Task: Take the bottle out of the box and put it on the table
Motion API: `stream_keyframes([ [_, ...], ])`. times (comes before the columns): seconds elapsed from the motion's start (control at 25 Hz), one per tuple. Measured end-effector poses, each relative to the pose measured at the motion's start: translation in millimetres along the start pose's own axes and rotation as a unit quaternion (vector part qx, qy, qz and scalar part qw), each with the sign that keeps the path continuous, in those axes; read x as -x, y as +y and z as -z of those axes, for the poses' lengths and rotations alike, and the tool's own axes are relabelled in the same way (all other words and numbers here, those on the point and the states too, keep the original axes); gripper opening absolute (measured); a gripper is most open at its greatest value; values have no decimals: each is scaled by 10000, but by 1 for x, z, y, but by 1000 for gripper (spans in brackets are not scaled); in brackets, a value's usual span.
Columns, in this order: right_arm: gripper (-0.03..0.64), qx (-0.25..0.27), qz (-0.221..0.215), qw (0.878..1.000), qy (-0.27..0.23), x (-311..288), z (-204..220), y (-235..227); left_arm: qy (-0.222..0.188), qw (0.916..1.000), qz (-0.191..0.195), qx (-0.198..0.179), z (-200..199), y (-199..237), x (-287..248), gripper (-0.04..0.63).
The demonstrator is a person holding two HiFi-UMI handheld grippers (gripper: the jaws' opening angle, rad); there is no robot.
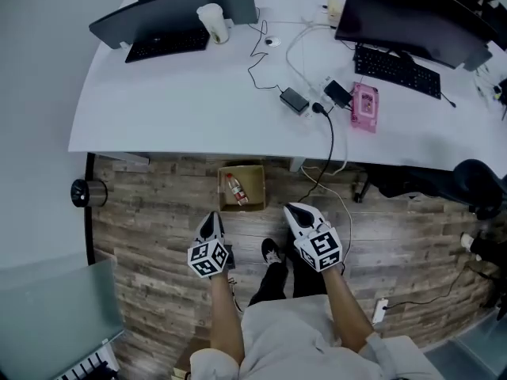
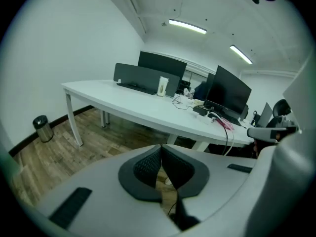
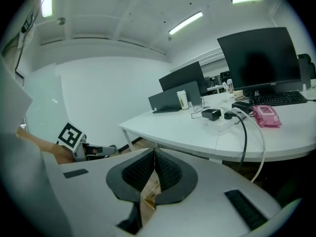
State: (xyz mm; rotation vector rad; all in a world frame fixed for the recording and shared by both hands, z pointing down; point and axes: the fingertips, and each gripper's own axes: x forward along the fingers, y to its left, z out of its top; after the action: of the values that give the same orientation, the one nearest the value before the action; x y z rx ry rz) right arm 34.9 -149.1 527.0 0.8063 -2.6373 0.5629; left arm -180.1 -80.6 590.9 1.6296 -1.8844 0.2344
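The left hand-held gripper and right hand-held gripper are both closed and empty, with the bottle lying in the open box on the floor just ahead, between the 2, beside the desk.

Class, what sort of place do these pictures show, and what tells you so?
Probably an office: a long white desk carries monitors and keyboards, with strip lights overhead.

Left gripper: white-and-black plastic, jaws together, empty, tilted downward.
Right gripper: same build, jaws together, empty.
Forearms: apparently bare, reaching forward.
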Motion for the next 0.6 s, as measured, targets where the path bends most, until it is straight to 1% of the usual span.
stream_keyframes([
  [0.04,39,-25,-37,10000,46,-3,6,-6,22,10000,-68,62,4,5,-8,15],
  [0.2,39,-154,-119,9993,314,-21,40,-28,218,9994,-250,49,25,24,-40,15],
  [0.32,39,-72,-279,9977,605,-39,70,-35,292,9988,-367,159,47,40,-55,15],
  [0.44,38,-33,-410,9956,836,-62,96,-32,421,9980,-461,92,67,64,-66,15],
  [0.6,39,-22,-403,9950,908,-93,119,-20,683,9964,-499,61,107,96,-85,15],
])
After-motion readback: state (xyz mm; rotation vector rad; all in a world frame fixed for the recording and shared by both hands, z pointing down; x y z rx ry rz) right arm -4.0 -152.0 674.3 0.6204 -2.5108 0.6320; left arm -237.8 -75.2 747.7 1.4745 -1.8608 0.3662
